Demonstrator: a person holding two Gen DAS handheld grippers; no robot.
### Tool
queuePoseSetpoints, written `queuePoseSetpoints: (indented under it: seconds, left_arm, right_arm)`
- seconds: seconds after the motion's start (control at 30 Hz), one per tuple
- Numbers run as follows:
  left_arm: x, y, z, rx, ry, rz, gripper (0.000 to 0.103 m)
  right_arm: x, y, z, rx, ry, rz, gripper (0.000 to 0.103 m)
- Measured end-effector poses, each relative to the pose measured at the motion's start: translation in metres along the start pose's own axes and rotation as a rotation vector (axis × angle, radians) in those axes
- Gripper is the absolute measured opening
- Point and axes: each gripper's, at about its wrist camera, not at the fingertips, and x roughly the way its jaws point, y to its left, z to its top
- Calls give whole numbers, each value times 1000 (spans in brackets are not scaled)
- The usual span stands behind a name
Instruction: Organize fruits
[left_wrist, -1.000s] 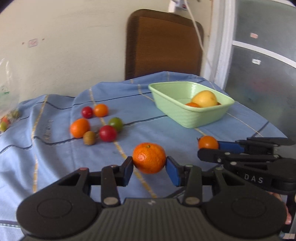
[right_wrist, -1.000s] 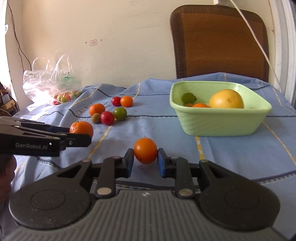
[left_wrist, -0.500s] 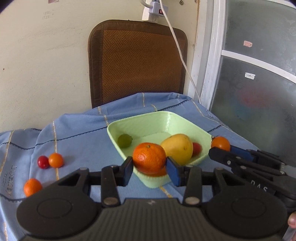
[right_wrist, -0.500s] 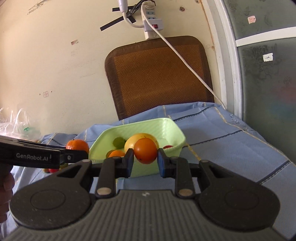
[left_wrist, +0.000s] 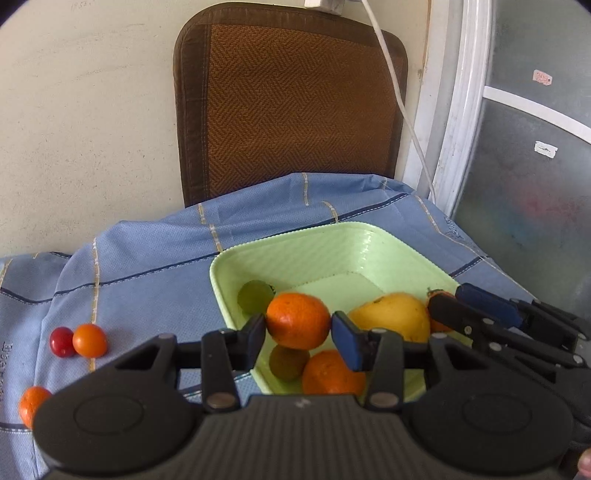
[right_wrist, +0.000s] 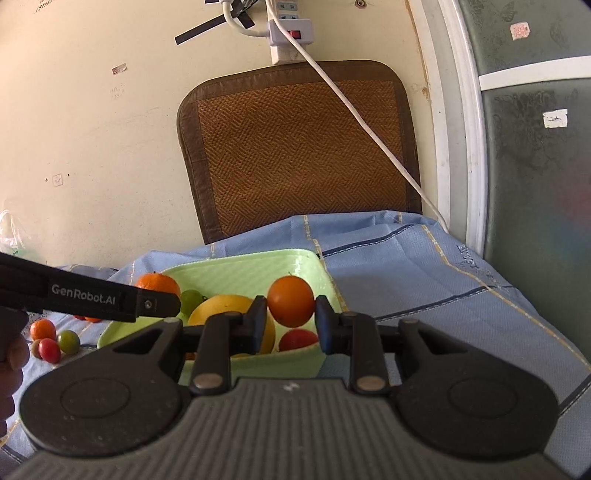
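Observation:
My left gripper (left_wrist: 298, 334) is shut on a mandarin orange (left_wrist: 297, 320) and holds it above the near-left part of the light green basket (left_wrist: 332, 243). The basket holds a yellow mango (left_wrist: 391, 315), a green fruit (left_wrist: 255, 295), another orange (left_wrist: 330, 373) and a brownish fruit (left_wrist: 289, 362). My right gripper (right_wrist: 290, 319) is shut on an orange tomato (right_wrist: 290, 301) and holds it over the basket's right side (right_wrist: 240, 269). A red tomato (right_wrist: 298, 339) lies below it in the basket.
Loose small fruits lie on the blue tablecloth (left_wrist: 147, 266) left of the basket: a red and an orange tomato (left_wrist: 89, 339), and an orange (left_wrist: 32, 404). A brown chair back (left_wrist: 291, 103) stands behind the table. A white cable (right_wrist: 362, 122) hangs down the wall.
Both grippers carried their fruits from low over the table up and forward to over the basket. The basket now fills more of both views.

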Motion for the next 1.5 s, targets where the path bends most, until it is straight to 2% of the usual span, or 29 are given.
queuePoseSetpoints:
  seconds: [0.27, 0.43, 0.63, 0.87, 1.0, 1.2, 1.37, 1.43, 1.5]
  left_arm:
    - [-26, -3, -7, 8, -52, 62, 50]
    - [-57, -8, -30, 9, -68, 138, 52]
    - [-78, -9, -64, -11, -37, 209, 52]
    - [-86, 0, -93, -72, 8, 250, 52]
    - [-87, 3, -102, -73, 4, 310, 52]
    - [-85, 6, -111, -72, 19, 344, 52]
    - [-85, 6, -114, -54, 5, 370, 59]
    - [-85, 6, -115, -46, -1, 377, 60]
    - [-85, 5, -116, -44, -5, 381, 62]
  right_arm:
    - [-10, -4, -1, 38, -44, 11, 35]
    - [-24, -7, -5, 96, -68, -2, 35]
    - [-50, 3, -20, 148, -84, 0, 35]
    - [-67, 13, -32, 181, -52, 5, 35]
    - [-68, 14, -35, 190, -35, 2, 35]
    - [-68, 9, -38, 219, -18, 5, 35]
    - [-68, 9, -39, 223, -12, 7, 35]
    - [-67, 9, -39, 227, -11, 7, 37]
    - [-68, 10, -39, 228, -13, 3, 44]
